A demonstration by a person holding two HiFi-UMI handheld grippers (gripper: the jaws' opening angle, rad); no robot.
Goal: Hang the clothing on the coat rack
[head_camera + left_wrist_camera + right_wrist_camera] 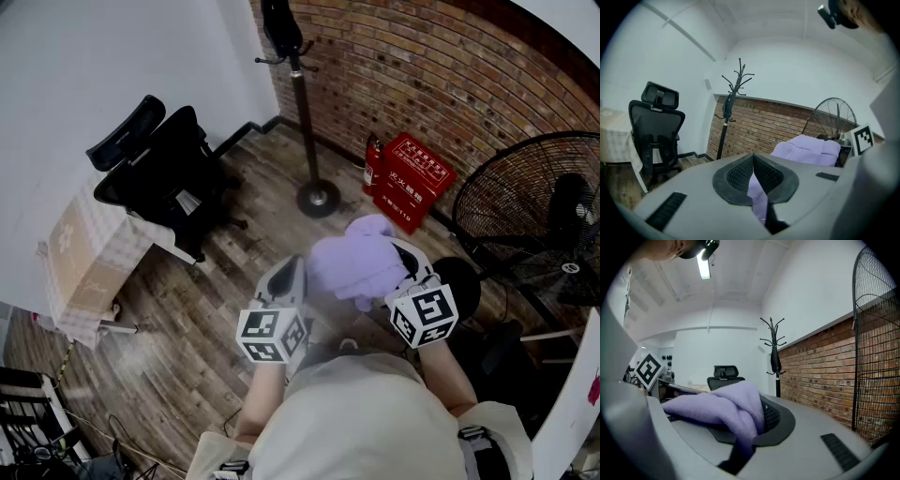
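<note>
A lilac garment (354, 262) is bunched up in the air between my two grippers, in front of the person's chest. My left gripper (291, 272) is shut, with a strip of the lilac cloth (758, 194) pinched between its pads. My right gripper (409, 265) is shut on a thick fold of the garment (736, 406), which drapes over its left jaw. The black coat rack (302, 103) stands ahead by the brick wall, a few steps away, with a dark item (279, 26) hanging on it. The rack (725, 119) also shows in the left gripper view, and the rack (775, 363) appears again in the right gripper view.
A black office chair (164, 173) stands to the left beside a table with a checked cloth (89, 267). A red fire-extinguisher box (411, 180) sits against the brick wall right of the rack's base (319, 199). A large black floor fan (530, 211) stands at the right.
</note>
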